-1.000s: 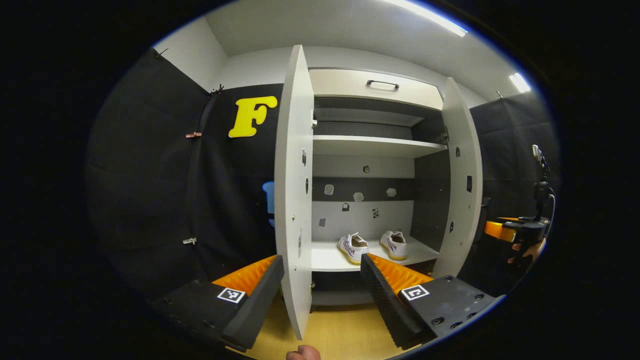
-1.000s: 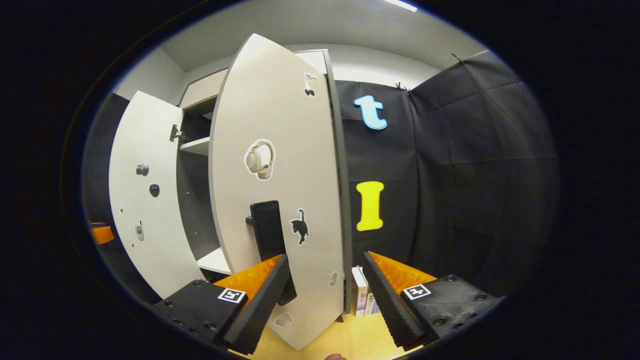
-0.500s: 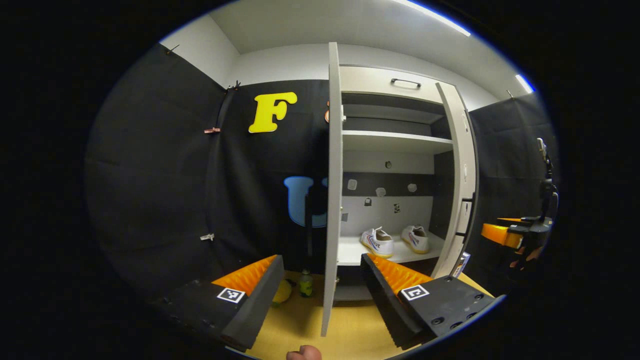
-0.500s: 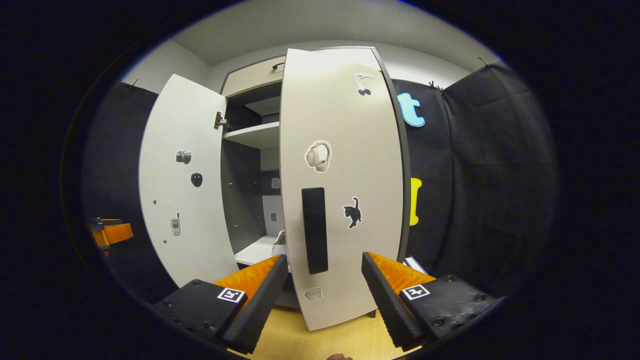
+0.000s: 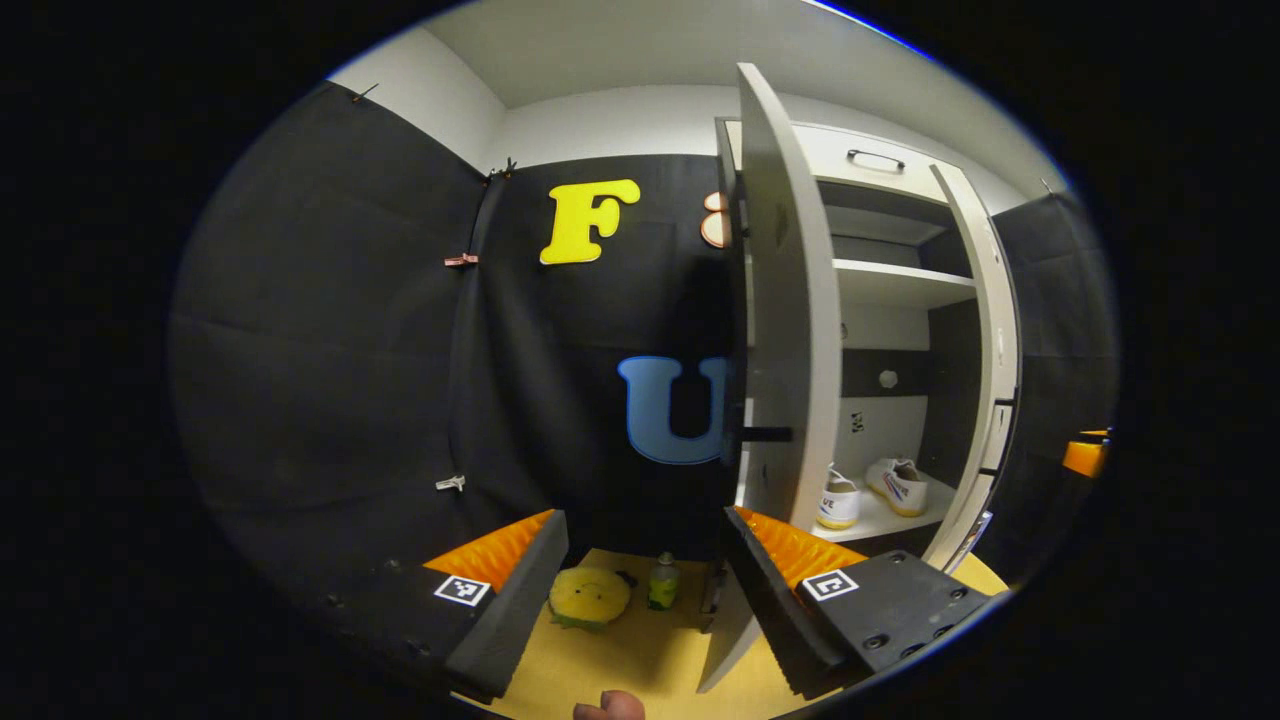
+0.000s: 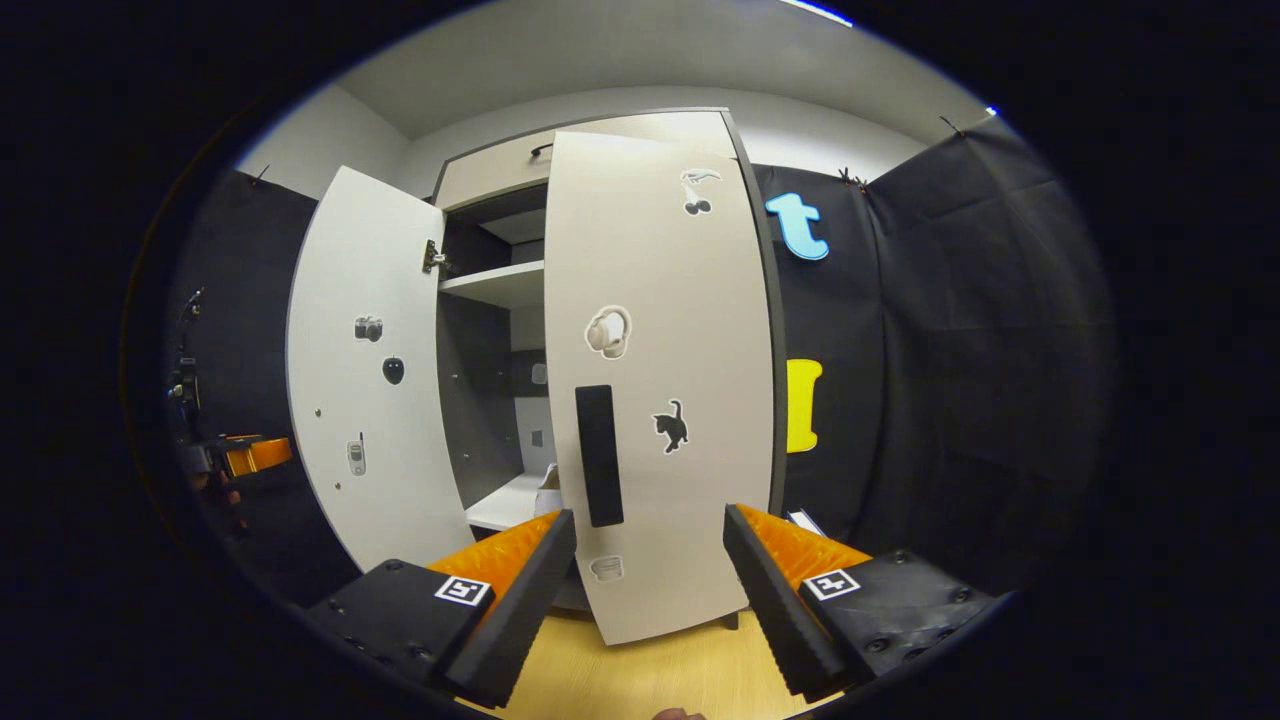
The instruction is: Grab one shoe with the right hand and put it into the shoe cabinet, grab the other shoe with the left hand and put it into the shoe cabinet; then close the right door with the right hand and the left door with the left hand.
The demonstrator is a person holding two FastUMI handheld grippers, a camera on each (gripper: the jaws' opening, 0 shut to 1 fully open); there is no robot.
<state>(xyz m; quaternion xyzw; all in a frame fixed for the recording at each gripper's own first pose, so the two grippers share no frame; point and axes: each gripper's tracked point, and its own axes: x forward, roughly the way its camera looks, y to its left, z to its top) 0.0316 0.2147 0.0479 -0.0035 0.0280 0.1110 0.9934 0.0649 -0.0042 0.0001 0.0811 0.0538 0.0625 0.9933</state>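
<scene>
On the low shelf of the shoe cabinet (image 5: 880, 180), far in on the right of my left gripper view, the two shoes (image 5: 880, 490) already sit side by side, so what remains, as I judge it, is the doors. My right gripper (image 6: 650, 560) has its fingers spread apart with nothing between them, and the right door (image 6: 660, 380) stands upright straight ahead of it, partly swung in, its dark vertical handle (image 6: 598, 455) just above and a little left of the gap between my fingers. That door's long axis runs top to bottom, and its free edge lies to the left, so I reckon a push on its face finishes it. My left gripper (image 5: 645, 570) is likewise spread and empty; the left door (image 5: 790, 330) stands nearly edge-on, just right of it, wide open, and is the left hand's job.
</scene>
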